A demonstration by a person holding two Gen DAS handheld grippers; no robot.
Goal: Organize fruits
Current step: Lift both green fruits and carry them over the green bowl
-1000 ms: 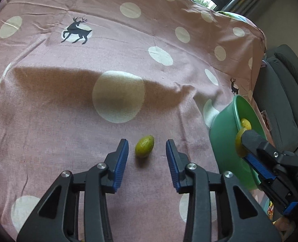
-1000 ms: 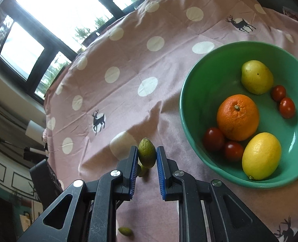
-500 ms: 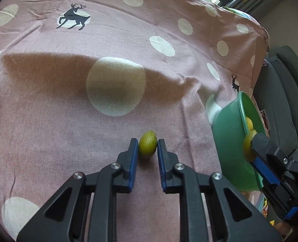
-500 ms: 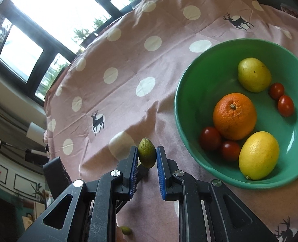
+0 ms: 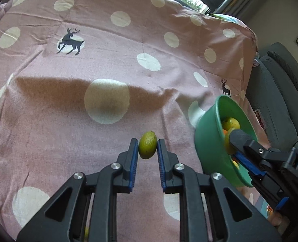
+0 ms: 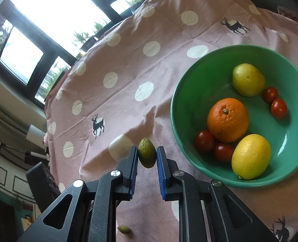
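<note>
Claws each clamped on a small green fruit: left claw [image 5: 147, 148], right claw [image 6: 147, 153]. Carry level over green bowl [image 6: 189, 80], release low.

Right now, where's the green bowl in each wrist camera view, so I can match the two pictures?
Left wrist view: the green bowl sits at the right, seen side-on, partly behind the right gripper.
Right wrist view: the green bowl fills the right side, seen from above, with its fruit showing.
Shared landmark: the pink polka-dot tablecloth with deer prints.
</note>
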